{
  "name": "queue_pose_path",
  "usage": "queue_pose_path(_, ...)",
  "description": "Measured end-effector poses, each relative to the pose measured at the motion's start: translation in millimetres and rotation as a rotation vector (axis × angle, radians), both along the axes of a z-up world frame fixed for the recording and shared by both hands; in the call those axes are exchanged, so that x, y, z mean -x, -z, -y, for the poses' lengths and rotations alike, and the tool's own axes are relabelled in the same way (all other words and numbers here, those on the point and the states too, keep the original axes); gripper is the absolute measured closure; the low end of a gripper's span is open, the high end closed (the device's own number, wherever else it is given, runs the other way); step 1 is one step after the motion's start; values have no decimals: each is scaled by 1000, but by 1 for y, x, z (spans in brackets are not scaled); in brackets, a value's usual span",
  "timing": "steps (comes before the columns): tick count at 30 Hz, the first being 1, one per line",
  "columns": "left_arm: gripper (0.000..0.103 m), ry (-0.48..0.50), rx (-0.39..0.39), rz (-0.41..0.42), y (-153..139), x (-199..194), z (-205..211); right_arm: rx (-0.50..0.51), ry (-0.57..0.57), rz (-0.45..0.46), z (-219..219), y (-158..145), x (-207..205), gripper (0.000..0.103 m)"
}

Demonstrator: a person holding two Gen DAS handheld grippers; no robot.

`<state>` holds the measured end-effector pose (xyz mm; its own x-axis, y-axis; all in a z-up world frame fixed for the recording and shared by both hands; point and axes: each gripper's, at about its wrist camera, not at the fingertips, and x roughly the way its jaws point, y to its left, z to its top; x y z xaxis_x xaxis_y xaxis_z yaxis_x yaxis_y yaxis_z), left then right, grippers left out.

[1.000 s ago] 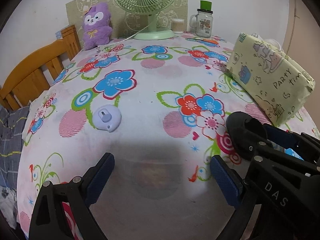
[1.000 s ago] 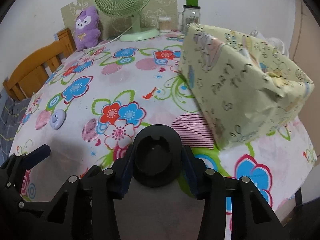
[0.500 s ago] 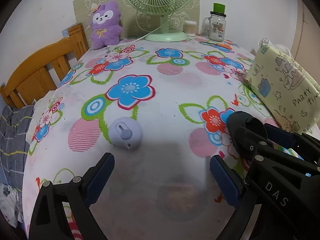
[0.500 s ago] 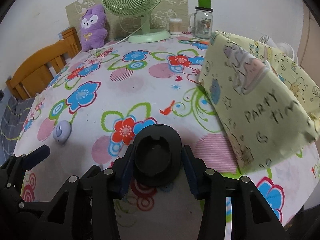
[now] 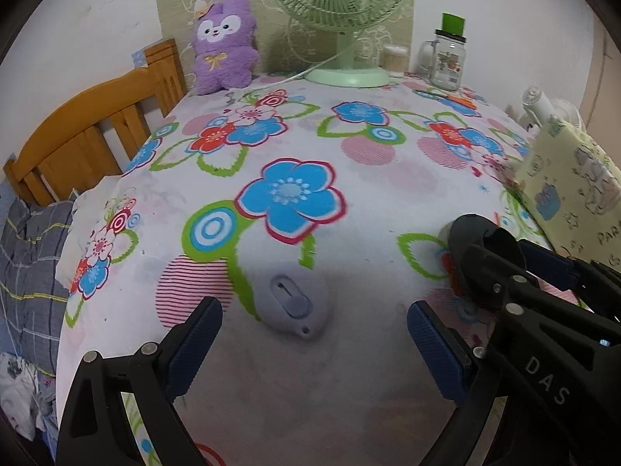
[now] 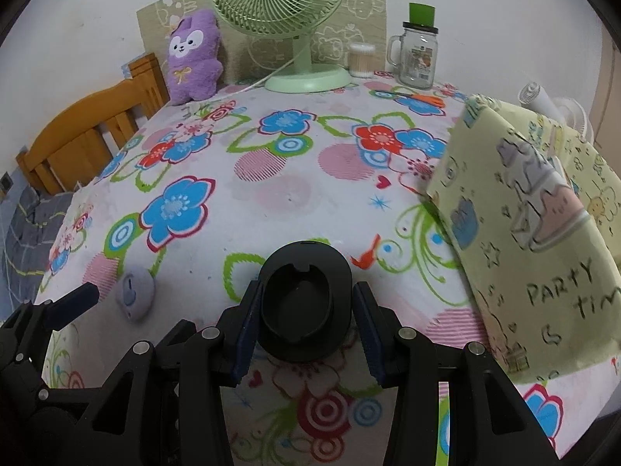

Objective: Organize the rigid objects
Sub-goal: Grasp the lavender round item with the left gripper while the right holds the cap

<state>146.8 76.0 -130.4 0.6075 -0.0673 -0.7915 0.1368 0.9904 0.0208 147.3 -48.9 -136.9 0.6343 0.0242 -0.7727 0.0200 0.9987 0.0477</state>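
Observation:
A small lilac rounded gadget (image 5: 295,299) lies on the flowered tablecloth (image 5: 349,194), just ahead of my left gripper (image 5: 314,330), whose blue-padded jaws stand wide apart with nothing between them. The same gadget (image 6: 134,295) shows at the left of the right wrist view, beside the left gripper's fingertip (image 6: 83,293). My right gripper (image 6: 306,322) is shut on a black round holder (image 6: 304,303), hollow side up, held above the cloth. That black holder (image 5: 471,233) also appears at the right of the left wrist view.
A yellow box wrapped in party paper (image 6: 543,233) sits at the table's right. At the back stand a green fan (image 6: 283,19), a purple plush (image 6: 192,58), a glass jar mug (image 6: 417,54) and a cotton swab tub (image 6: 361,60). A wooden chair (image 5: 89,136) stands left.
Both grippers have shifted left across the table together. The lilac gadget now lies centred just ahead of the left jaws, and the yellow box has slid toward the right edge of both views.

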Motion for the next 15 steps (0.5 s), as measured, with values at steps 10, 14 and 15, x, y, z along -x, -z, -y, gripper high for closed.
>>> queue_pose_path(10, 7, -40, 0, -21, 6, -14, -15, -11, -17, -15, -8, 4, -14, 54)
queue_pose_path(14, 27, -9, 30, -11, 4, -11, -13, -13, -20, -22, -10, 5, -17, 54)
queue_pose_path(15, 29, -3, 34, -9, 4, -10, -12, -14, -22, -25, -10, 5, -18, 54)
